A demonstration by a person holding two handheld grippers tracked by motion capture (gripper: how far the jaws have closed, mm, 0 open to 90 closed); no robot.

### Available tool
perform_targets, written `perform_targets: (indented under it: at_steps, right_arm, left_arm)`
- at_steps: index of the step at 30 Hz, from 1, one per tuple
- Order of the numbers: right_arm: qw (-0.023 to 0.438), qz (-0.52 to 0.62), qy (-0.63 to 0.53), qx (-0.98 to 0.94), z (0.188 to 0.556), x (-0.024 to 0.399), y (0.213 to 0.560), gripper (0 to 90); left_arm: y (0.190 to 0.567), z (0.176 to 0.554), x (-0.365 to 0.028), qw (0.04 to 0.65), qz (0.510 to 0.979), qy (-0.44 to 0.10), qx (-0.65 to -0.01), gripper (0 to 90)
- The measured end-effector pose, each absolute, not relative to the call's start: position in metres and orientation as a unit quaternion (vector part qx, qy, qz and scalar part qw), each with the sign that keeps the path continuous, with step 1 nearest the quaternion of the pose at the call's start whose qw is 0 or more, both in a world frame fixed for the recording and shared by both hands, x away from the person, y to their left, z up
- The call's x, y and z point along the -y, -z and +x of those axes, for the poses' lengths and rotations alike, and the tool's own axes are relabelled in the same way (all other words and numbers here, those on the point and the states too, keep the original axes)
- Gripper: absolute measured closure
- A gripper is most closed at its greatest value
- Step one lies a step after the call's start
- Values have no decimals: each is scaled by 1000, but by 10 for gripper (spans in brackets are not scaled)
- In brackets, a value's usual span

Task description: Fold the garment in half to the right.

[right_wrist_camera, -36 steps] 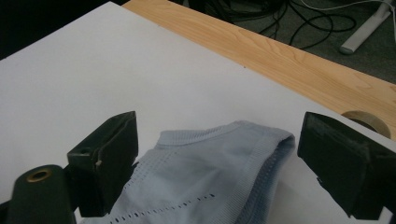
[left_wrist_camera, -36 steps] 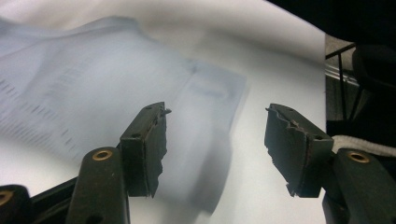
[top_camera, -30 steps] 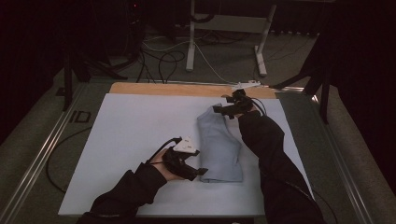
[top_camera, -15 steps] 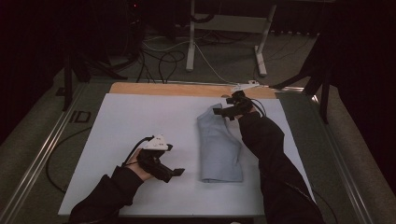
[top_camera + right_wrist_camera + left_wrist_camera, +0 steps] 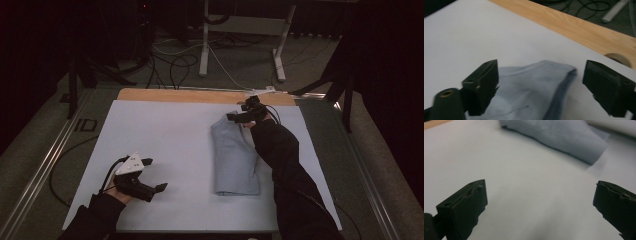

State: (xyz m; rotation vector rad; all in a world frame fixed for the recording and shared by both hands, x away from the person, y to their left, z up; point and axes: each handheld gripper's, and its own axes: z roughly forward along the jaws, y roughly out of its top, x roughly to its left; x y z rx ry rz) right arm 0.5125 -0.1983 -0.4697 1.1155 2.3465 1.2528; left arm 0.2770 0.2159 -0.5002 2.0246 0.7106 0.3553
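Observation:
A folded light-blue cloth (image 5: pixel 234 160) lies lengthwise on the right half of the white table sheet (image 5: pixel 165 135). My left gripper (image 5: pixel 157 191) hovers low over the bare sheet at the near left, well apart from the cloth (image 5: pixel 564 137). Its jaws have just been opening and stand open (image 5: pixel 540 202) with nothing between them. My right gripper (image 5: pixel 237 113) sits at the cloth's far end. Its jaws have just been closing a little but remain open (image 5: pixel 540 82), with the stitched far edge of the cloth (image 5: pixel 529 85) lying between them, untouched by the pads.
A wooden strip (image 5: pixel 190 95) runs along the table's far edge, with a round tan ring (image 5: pixel 617 58) on it near the right gripper. Metal rails (image 5: pixel 45 165) border the table. Cables and a white stand (image 5: pixel 205 50) lie on the floor beyond.
My left gripper has drawn away leftward from the cloth's near left edge and its jaws have spread. The right gripper has stayed at the far end of the cloth.

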Motion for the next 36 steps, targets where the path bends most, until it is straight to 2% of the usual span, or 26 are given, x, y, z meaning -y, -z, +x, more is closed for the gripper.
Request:
perform_targets:
  at_steps: [3,6,9,11,13,14,15,17,18,20,21,29,36]
  right_arm:
    - [123,396,-424,-806,516,199,476,172]
    - [118,414,-397,-810,522,199,490,226]
    - [117,427,-373,-816,526,200,502,326]
    - [119,435,-359,-817,528,200,508,424]
    - [110,441,-358,-816,529,201,513,489]
    - [110,441,-358,-816,529,201,513,489]
    - [103,442,-351,-819,531,201,517,567]
    - [103,443,-340,-823,531,199,520,664]
    - [107,438,-337,-826,531,199,521,693]
    - [107,438,-337,-826,531,199,521,693]
    - [127,424,-340,-830,529,196,516,800]
    - [133,418,-381,-814,529,192,505,829]
    - [117,433,-353,-821,537,189,523,802]
  left_arm:
    - [505,275,-222,463,821,-147,-300,5]
    - [511,273,-230,460,817,-152,-313,5]
    - [512,273,-232,463,814,-154,-316,5]
    - [513,274,-233,465,812,-158,-317,5]
    - [514,274,-233,465,810,-158,-320,5]
    - [514,274,-233,465,810,-159,-319,5]
    - [515,274,-233,465,810,-160,-319,5]
    - [516,275,-233,466,809,-156,-321,5]
    - [516,275,-233,466,809,-156,-321,5]
    - [516,275,-233,465,810,-156,-322,5]
    - [517,274,-232,462,813,-157,-317,5]
    - [514,274,-234,477,805,-163,-314,5]
    - [513,274,-237,485,799,-166,-313,5]
